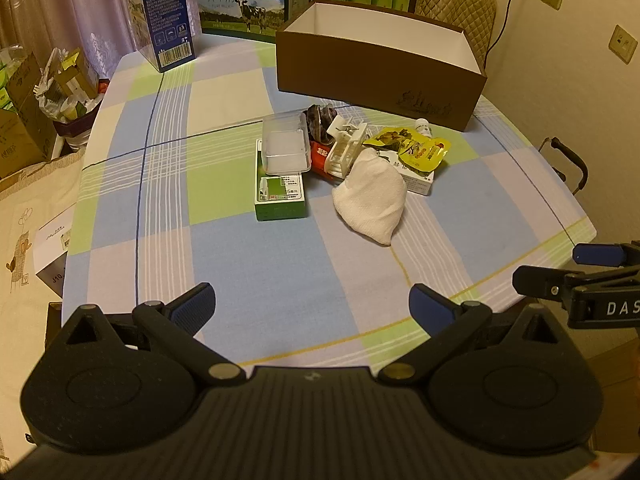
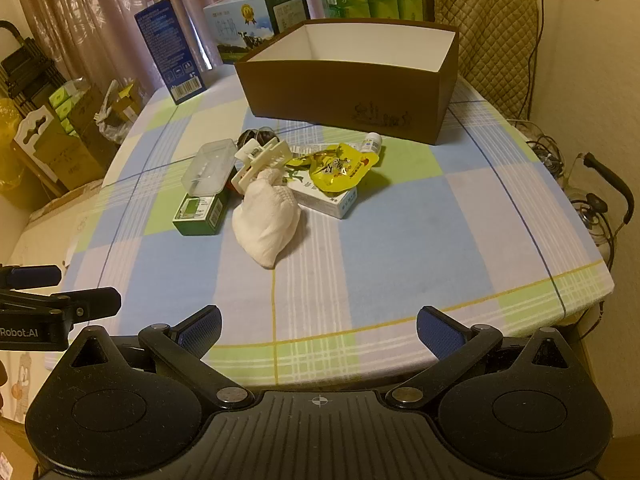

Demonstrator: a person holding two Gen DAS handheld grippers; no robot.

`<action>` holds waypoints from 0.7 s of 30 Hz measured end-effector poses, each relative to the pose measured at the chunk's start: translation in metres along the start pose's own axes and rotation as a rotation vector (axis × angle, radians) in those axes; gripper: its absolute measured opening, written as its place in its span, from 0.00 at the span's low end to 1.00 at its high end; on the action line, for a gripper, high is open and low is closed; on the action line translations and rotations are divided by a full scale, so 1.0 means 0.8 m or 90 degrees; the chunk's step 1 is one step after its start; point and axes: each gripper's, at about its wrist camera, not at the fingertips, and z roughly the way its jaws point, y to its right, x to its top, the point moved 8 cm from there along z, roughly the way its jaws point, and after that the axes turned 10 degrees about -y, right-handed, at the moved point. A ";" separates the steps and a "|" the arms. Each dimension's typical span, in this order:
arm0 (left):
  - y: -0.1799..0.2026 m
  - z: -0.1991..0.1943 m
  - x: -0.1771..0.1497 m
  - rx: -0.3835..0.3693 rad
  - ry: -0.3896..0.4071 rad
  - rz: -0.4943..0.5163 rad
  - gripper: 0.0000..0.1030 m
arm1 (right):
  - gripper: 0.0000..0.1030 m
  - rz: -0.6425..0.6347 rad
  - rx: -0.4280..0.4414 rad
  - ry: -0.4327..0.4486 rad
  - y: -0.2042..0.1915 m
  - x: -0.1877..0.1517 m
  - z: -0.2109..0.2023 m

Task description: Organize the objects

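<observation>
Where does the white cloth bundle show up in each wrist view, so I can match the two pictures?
Left wrist view: the white cloth bundle lies right of centre on the checked tablecloth, in front of the white clip.
Right wrist view: the white cloth bundle lies left of centre, between the green box and the white carton.
Shared landmark: the open brown box stands behind the pile in both.

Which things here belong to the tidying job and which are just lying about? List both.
Job:
brown box
white cloth bundle
green carton
clear plastic case
white clip
yellow pouch
small bottle
left gripper
right gripper

Lying about:
milk carton
blue box
quilted chair
</observation>
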 end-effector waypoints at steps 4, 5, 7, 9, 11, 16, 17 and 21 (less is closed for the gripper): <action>0.000 0.002 0.000 0.000 0.000 -0.001 0.99 | 0.98 -0.001 0.000 0.000 0.000 0.002 0.001; 0.000 0.002 0.001 0.000 0.000 -0.001 0.99 | 0.98 -0.002 0.000 -0.001 0.000 0.003 0.002; 0.000 0.002 0.000 0.001 0.000 -0.001 0.99 | 0.98 -0.002 -0.001 -0.001 0.000 0.003 0.002; 0.001 0.002 0.000 0.001 0.000 -0.001 0.99 | 0.98 -0.002 0.000 -0.001 0.000 0.003 0.002; 0.001 0.003 0.001 0.000 0.000 -0.001 0.99 | 0.98 -0.004 -0.001 -0.003 0.000 0.005 0.004; 0.001 0.003 0.001 0.001 0.000 -0.002 0.99 | 0.98 -0.009 -0.001 -0.006 0.001 0.010 0.007; 0.001 0.004 0.001 0.002 0.000 -0.002 0.99 | 0.98 -0.009 -0.001 -0.007 0.000 0.011 0.007; -0.001 0.006 0.003 0.003 -0.002 -0.004 0.99 | 0.98 -0.014 0.000 -0.008 -0.002 0.013 0.010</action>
